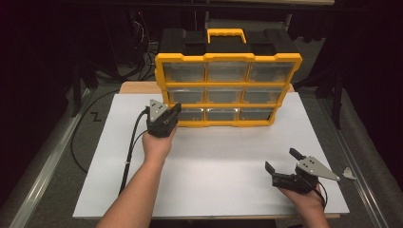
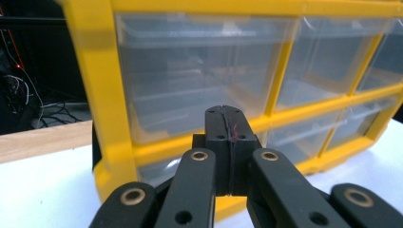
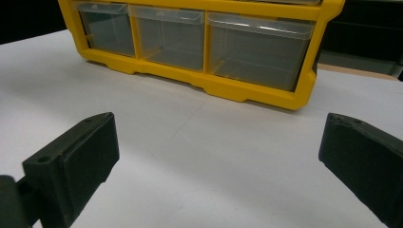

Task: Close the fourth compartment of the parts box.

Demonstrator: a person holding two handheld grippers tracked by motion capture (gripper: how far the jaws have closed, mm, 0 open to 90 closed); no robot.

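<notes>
A yellow organiser case (image 1: 227,83) with clear plastic drawers and a black back stands upright at the far middle of the white table. My left gripper (image 1: 175,110) is shut with nothing between its jaws, its tip close to the case's lower left drawers (image 1: 190,113). In the left gripper view the pressed-together jaws (image 2: 229,124) point at the left column's clear drawers (image 2: 190,76); contact cannot be told. My right gripper (image 1: 282,159) rests near the table's front right, open and empty. In the right gripper view its wide-apart fingers (image 3: 81,152) frame the case's bottom row (image 3: 204,42) farther off.
The white tabletop (image 1: 214,161) lies on a wooden board (image 1: 135,87) that shows behind it. A black cable (image 1: 130,152) trails from the left gripper along the table's left. Dark cables and stands sit beyond the table. A small white scrap (image 1: 349,174) lies at the right edge.
</notes>
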